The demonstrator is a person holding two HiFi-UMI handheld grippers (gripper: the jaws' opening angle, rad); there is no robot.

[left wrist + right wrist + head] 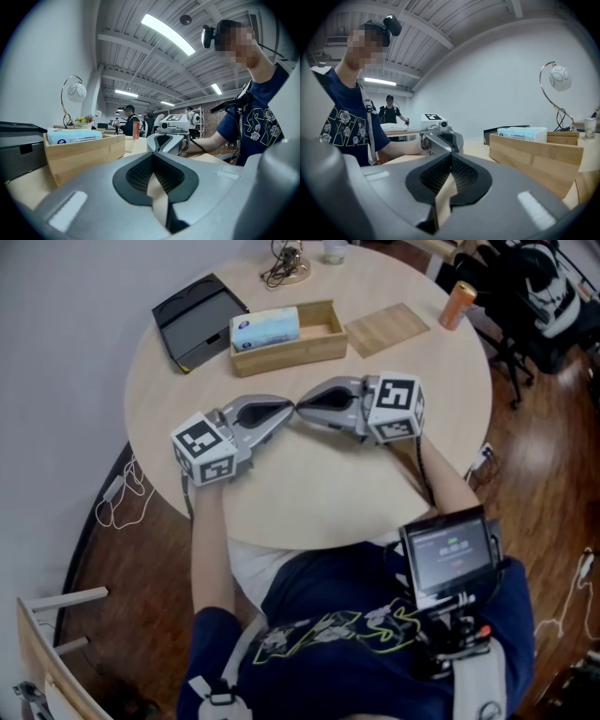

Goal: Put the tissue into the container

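Near the wooden container point(292, 353), on the person's side of it, both grippers lie on the round table point(319, 493), tips facing each other. Left gripper point(289, 412): jaws pressed together, empty. Right gripper point(304, 408): jaws pressed together, empty. Tissue pack point(265, 327): inside the container, at its left end in the head view.

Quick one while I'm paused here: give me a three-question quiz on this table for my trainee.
1. True or false: the tissue pack lies on the bare table, outside the wooden container.
2. In the head view, what lies on the table just right of the container? A a wooden board; B a plate; C a mug.
3. Fill in: the left tongs and right tongs are both ____.
Key: 1 false, it sits inside the container; 2 A; 3 shut, holding nothing.
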